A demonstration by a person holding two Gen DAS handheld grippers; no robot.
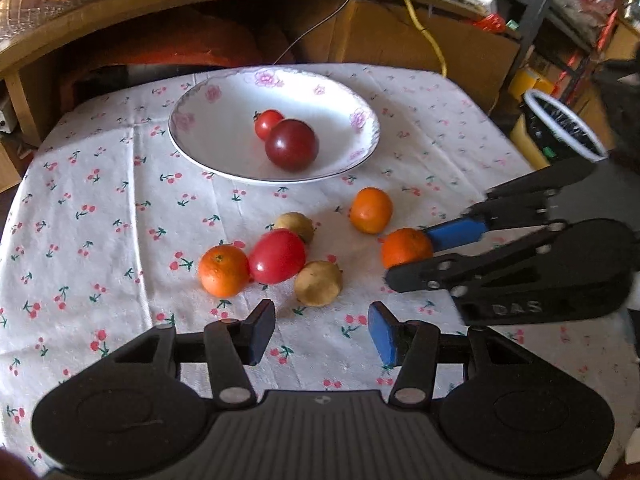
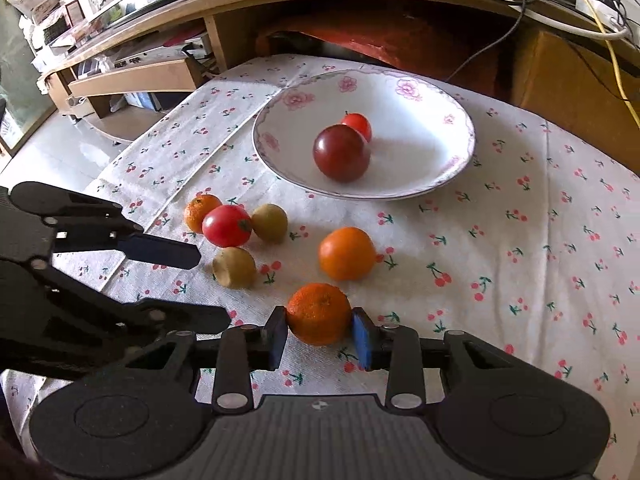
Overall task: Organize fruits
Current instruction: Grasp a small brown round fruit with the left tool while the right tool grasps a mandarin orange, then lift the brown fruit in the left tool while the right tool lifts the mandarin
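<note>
A white flowered bowl (image 1: 188,92) (image 2: 420,92) holds a small red tomato (image 1: 267,123) (image 2: 357,124) and a dark red fruit (image 1: 291,145) (image 2: 341,153). On the cherry-print cloth lie two loose oranges (image 1: 223,270) (image 1: 371,210), a red tomato (image 1: 277,256) (image 2: 226,226) and two brown kiwis (image 1: 319,283) (image 1: 297,226). My right gripper (image 2: 320,341) (image 1: 416,255) is shut on a third orange (image 2: 318,313) (image 1: 405,251), which rests on the cloth. Low in front of the fruit cluster, my left gripper (image 1: 322,332) (image 2: 208,286) is open with nothing between its fingers.
A wooden desk (image 1: 120,12) with cables and a yellow cord (image 1: 424,28) stands behind the table. A cardboard box (image 1: 400,40) sits under it. At the right edge of the left wrist view is a white-rimmed bin (image 1: 560,128). Floor drops off left of the table in the right wrist view.
</note>
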